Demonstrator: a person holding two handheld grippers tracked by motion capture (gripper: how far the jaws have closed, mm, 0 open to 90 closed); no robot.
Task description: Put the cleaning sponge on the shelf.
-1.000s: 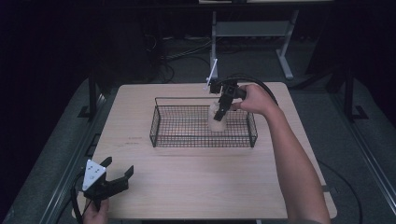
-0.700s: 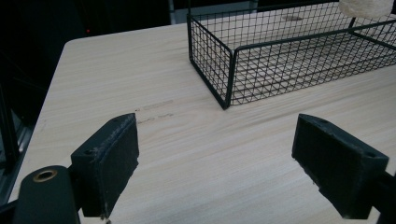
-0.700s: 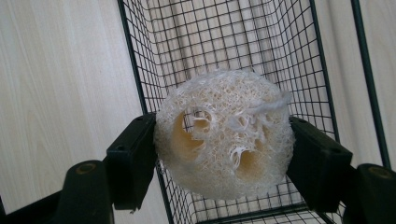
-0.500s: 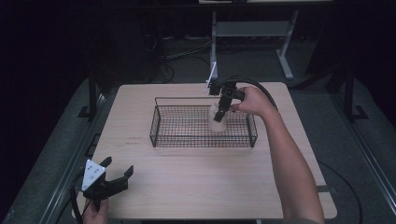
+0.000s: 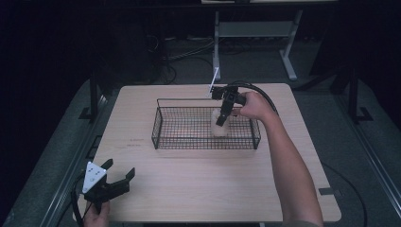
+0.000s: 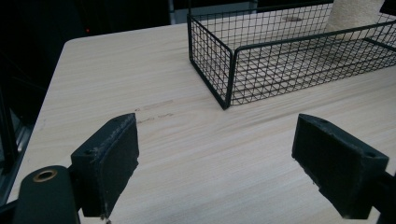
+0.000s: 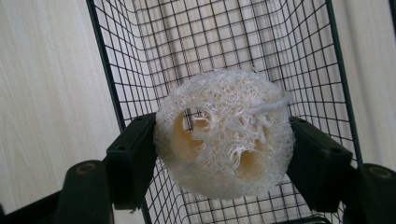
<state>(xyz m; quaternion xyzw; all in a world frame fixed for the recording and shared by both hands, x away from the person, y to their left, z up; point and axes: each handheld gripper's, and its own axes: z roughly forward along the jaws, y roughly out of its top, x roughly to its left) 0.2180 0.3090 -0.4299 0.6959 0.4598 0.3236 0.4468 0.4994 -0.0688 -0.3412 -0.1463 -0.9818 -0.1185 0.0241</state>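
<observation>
Fibrous round loofah [image 7: 224, 135], black wire basket [image 5: 161, 126]

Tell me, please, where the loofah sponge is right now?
The loofah sponge is clamped in the right tool, held over the right half of the wire basket at the table's far middle.
</observation>
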